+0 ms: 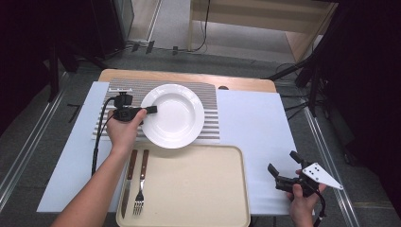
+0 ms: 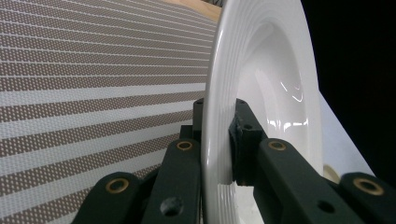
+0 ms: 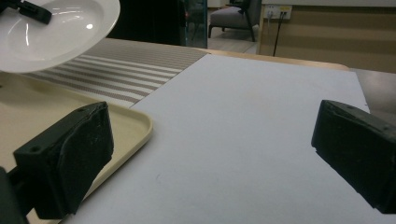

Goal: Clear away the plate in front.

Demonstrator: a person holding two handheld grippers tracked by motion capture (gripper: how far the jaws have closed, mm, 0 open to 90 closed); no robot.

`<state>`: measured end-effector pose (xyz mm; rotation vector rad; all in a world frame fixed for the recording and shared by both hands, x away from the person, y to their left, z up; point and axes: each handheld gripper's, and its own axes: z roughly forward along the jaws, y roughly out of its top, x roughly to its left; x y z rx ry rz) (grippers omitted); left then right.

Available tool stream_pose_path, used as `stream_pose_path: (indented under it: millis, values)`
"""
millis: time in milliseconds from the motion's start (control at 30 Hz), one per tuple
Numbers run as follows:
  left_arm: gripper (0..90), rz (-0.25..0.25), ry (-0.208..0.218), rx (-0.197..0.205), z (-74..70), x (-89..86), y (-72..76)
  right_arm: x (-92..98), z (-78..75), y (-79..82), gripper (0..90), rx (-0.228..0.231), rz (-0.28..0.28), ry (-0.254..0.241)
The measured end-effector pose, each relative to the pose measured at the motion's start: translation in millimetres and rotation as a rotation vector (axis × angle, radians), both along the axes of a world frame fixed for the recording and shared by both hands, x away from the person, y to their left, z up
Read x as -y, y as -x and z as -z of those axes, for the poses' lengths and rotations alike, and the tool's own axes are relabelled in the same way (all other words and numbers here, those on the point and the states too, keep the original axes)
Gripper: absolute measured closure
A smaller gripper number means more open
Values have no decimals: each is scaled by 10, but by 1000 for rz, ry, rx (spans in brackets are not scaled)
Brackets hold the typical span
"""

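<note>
Nearest, on the bench, right claw [image 1: 280, 169] gaping wide, empty, beside beige tray [image 1: 189, 198]. On the tray's left, knife [image 1: 128, 182] and fork [image 1: 140, 183]. Farther off, left claw [image 1: 150, 109] clamped on white plate [image 1: 173, 116] rim, over striped mat [image 1: 210, 109], tray just nearward.

Left hand-held gripper [image 1: 150, 110] clamped; right hand-held gripper [image 1: 283, 164] spread wide, low.

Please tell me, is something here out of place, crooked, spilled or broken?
Nothing looks spilled or broken. One thing is not level: the white plate is clamped at its rim by the left gripper and appears lifted, tilted over the striped placemat. The knife and fork lie neatly parallel on the tray.
</note>
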<state>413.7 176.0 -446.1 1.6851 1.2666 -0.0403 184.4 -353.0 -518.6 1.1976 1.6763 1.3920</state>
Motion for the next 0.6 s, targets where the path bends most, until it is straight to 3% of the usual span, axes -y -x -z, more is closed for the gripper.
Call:
stream_pose_path:
  millis: [100, 600]
  values:
    - [821, 11, 18, 3, -10, 9, 61, 0, 0, 0, 0, 0, 0, 0]
    - [821, 92, 34, 28, -80, 137, 406, -1, -1, 0, 0, 1, 0, 1]
